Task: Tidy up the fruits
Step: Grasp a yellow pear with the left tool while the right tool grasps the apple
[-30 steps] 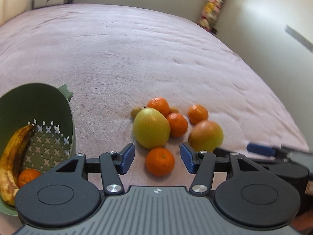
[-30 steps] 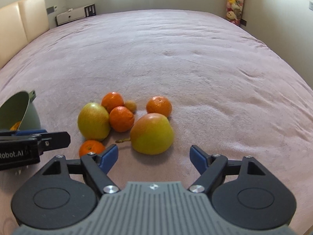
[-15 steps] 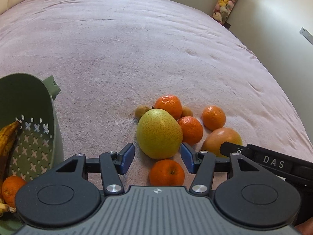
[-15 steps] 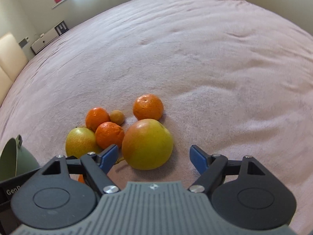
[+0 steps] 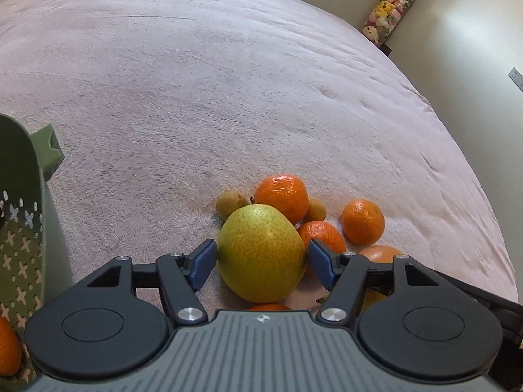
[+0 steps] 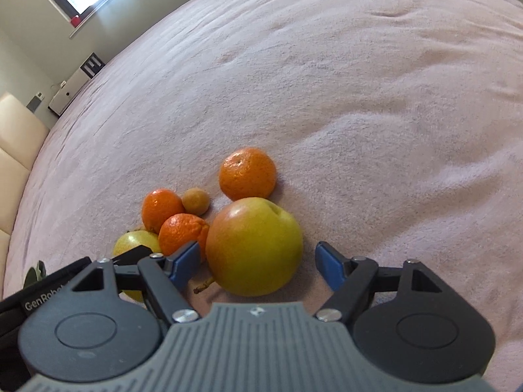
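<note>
Fruit pile sits on the pink bedspread [image 5: 228, 81], near the bed's close edge. Left view: green-yellow pear [image 5: 261, 254] lies between the left gripper [image 5: 261, 259] fingers [image 5: 203, 259], which have just been opening; blue pads flank it, left pad very close to the skin, right pad at its edge, can't tell if either touches, no squeeze visible. Behind the pear: mandarin [image 5: 282, 192], two small brownish fruits [image 5: 230, 203], another mandarin [image 5: 322, 233] right beside the pear, one more mandarin [image 5: 362, 221] further right. Orange sliver [image 5: 268, 307] peeks out under the pear at the gripper body.

Right view: red-yellow apple [image 6: 254, 245] sits between the right gripper [image 6: 258, 263] fingers [image 6: 330, 266], which have just been closing a little; the right pad stands clear of it, the left pad is close, so not gripped. Stem-like bit on the bedspread by the apple's lower left.

Green perforated basket [image 5: 23, 228] at far left of left view, tilted, with an orange fruit [image 5: 8, 346] inside. Plush toys [image 5: 392, 3] stacked by the far wall.
</note>
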A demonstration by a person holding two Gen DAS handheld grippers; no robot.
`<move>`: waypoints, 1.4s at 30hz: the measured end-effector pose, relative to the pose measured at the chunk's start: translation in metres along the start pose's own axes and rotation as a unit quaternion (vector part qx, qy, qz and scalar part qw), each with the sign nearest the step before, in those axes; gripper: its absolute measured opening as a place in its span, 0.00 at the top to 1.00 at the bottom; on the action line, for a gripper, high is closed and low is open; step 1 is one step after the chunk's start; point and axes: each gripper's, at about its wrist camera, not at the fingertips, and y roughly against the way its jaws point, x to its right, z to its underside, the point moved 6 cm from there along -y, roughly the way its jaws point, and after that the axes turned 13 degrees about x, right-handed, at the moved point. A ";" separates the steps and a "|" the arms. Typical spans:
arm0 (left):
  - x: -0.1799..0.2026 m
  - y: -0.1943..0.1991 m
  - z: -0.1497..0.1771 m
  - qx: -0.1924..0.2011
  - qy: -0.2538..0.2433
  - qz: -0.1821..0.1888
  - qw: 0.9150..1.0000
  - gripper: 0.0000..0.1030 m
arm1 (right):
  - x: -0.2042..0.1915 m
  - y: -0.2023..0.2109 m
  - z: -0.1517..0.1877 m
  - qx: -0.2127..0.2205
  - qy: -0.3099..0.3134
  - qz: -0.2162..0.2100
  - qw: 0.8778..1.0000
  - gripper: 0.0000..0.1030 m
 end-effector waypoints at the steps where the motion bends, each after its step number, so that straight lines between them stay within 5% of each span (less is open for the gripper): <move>1: -0.001 -0.002 0.000 -0.002 0.001 0.001 1.000 0.28 | 0.001 -0.002 0.000 -0.002 -0.007 -0.001 1.000 0.30; 8: -0.006 -0.011 0.003 -0.017 0.019 0.014 1.000 0.23 | -0.001 -0.006 0.000 -0.002 0.001 0.002 1.000 0.38; 23: -0.002 0.001 0.002 -0.008 0.000 0.024 1.000 0.28 | -0.008 0.002 -0.001 0.004 0.022 0.000 1.000 0.39; 42: 0.009 0.093 -0.031 0.078 -0.058 0.001 0.995 0.28 | -0.051 0.054 -0.013 0.059 0.083 -0.047 0.994 0.39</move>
